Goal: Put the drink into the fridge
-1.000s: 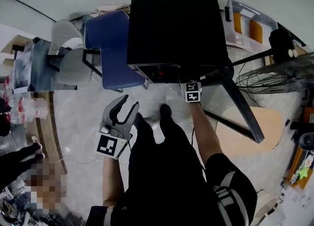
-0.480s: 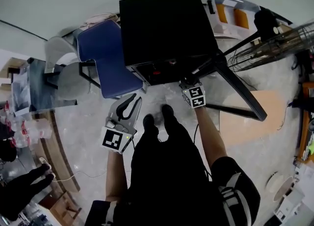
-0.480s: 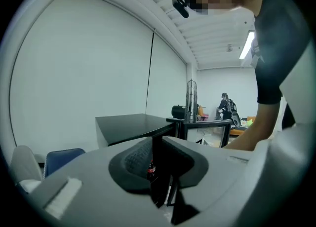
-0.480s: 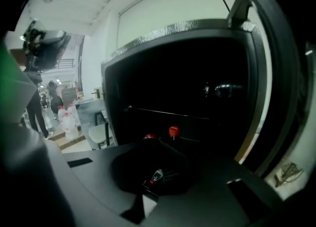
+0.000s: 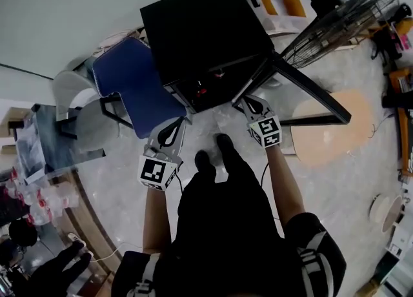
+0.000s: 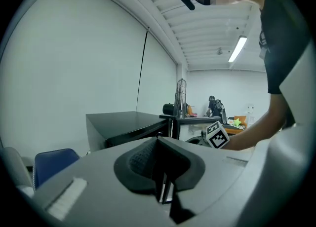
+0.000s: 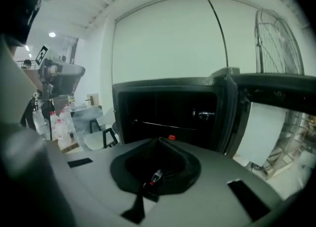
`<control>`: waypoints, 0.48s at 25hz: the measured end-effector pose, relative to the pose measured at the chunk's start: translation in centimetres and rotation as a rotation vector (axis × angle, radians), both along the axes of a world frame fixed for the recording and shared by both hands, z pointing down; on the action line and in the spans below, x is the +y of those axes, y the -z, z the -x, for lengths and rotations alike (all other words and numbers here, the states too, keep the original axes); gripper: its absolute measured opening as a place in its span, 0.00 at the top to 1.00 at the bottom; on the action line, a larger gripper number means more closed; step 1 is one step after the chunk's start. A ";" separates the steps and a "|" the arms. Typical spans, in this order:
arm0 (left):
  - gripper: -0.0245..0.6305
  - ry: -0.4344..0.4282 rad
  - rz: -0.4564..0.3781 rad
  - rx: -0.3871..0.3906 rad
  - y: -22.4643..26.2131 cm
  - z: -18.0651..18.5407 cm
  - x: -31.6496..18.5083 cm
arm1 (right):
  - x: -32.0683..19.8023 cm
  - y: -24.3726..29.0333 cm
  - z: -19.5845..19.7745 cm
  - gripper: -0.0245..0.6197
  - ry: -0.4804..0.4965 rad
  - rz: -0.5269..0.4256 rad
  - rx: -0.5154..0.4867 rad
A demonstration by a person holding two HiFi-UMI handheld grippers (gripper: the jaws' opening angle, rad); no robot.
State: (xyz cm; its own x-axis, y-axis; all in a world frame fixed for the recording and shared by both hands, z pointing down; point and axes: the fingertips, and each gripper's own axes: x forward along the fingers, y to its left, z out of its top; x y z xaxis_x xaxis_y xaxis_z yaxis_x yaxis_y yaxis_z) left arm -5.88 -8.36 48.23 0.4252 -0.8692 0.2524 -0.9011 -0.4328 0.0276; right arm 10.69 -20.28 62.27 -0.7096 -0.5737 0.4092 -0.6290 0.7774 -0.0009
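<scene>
We stand on a pale, marbled floor (image 5: 122, 179) facing a plain white wall (image 5: 64, 5), with a low black fridge (image 5: 200, 24) set against it. Its door (image 5: 303, 86) is swung wide to our right, leaving the dark interior open. A blue chair (image 5: 129, 89) sits just beside the fridge on the left, and a wire-caged fan (image 5: 335, 21) stands to the right behind the door. Clear bottles with red labels (image 7: 54, 122) are grouped well off to the left.

Our left gripper (image 5: 173, 131) hovers in front of the fridge's left front corner, near the chair. Its jaws have just been closing, and in the left gripper view they meet flush with nothing between them. Our right gripper (image 5: 248, 103) hangs just before the open compartment, close to where the door joins the cabinet. In the right gripper view its jaws are pressed together too and carry nothing. Past them we look straight into the fridge, across a thin shelf rail (image 7: 163, 125).

Neither gripper has the drink. We cannot pick it out with certainty in the dark compartment. A small red spot (image 7: 171, 137) shows low inside the fridge, but the body around it is too dim to make out.
</scene>
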 end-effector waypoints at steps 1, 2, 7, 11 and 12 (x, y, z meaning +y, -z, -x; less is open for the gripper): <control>0.96 -0.009 -0.008 0.003 0.0 0.1 -0.1 | 0.5 0.5 -0.3 0.96 -0.008 -0.006 0.000; 0.96 -0.019 -0.012 0.002 -0.1 0.1 -0.2 | 0.9 0.9 -0.5 0.96 -0.015 -0.013 0.004; 0.96 -0.061 -0.027 0.005 -0.2 0.3 -0.6 | 3.4 2.6 -1.1 0.96 -0.032 -0.035 0.021; 0.96 -0.095 -0.021 0.005 -0.5 0.3 -0.2 | 6.0 3.8 -1.1 0.96 -0.047 -0.048 0.018; 0.96 -0.103 -0.019 0.005 -0.6 0.3 -0.2 | 6.5 4.1 -1.1 0.96 -0.051 -0.056 0.010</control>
